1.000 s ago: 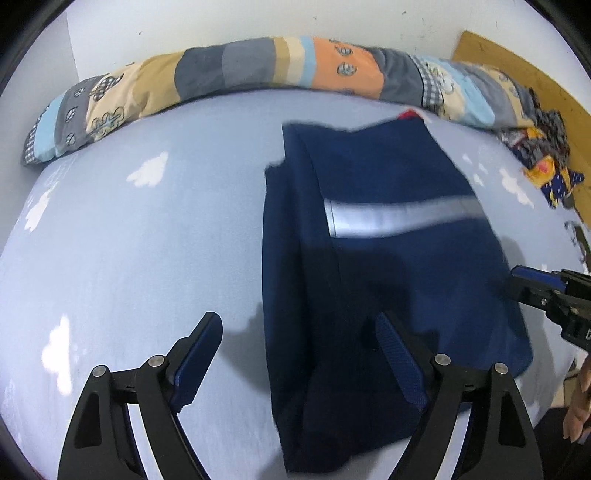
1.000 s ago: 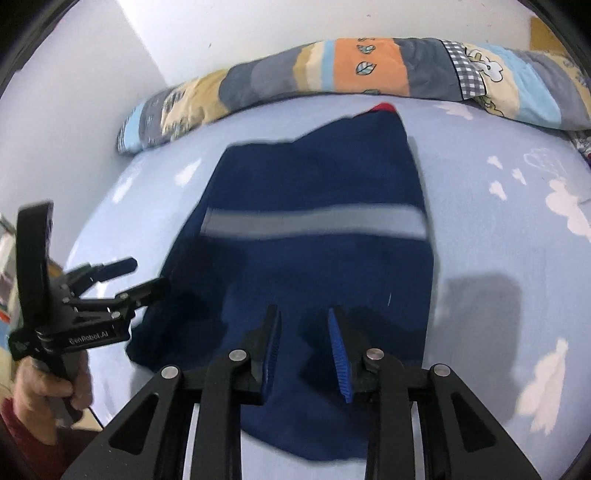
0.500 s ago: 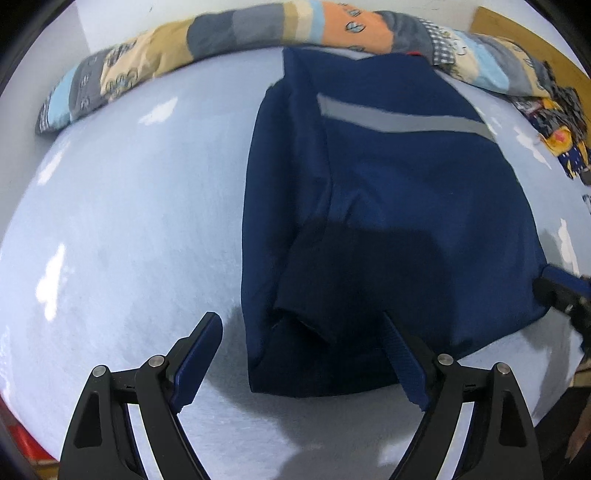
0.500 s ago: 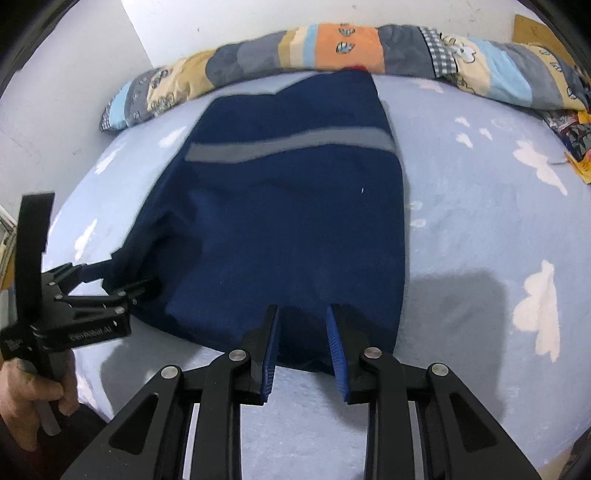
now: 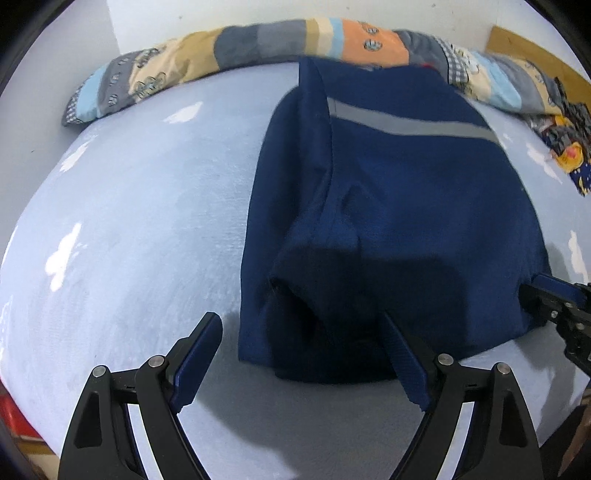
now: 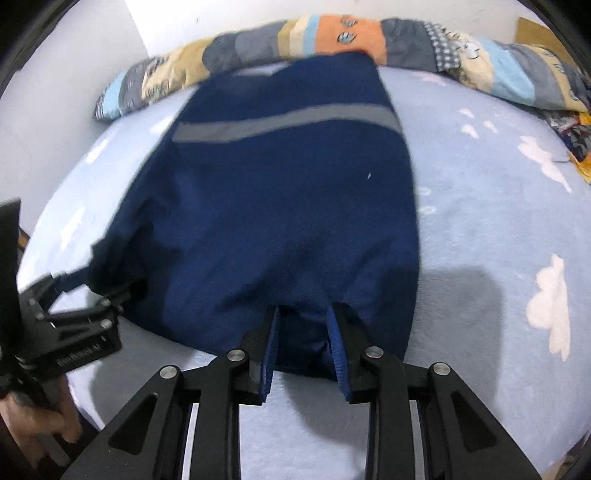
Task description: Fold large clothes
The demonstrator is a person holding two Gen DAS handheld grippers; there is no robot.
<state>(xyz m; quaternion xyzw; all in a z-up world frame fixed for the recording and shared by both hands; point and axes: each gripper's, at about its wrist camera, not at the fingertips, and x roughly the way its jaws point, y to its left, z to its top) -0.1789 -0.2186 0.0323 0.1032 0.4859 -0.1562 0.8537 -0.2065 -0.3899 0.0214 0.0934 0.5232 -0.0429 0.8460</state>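
We see a large navy garment [image 6: 288, 206] lying spread on the bed, its far end touching the bolster along the wall and its near hem close to the bed's front edge. A single grey band [image 6: 288, 120] crosses it near the far end. On the left side a long panel [image 5: 291, 192] is folded inward, and its near opening gapes, showing a dark interior

Both looking low and close from the bed's [image 5: 129, 221] near edge toward the wall, sharing the navy garment [image 5: 406, 206] and patchwork quilt [image 6: 332, 33].
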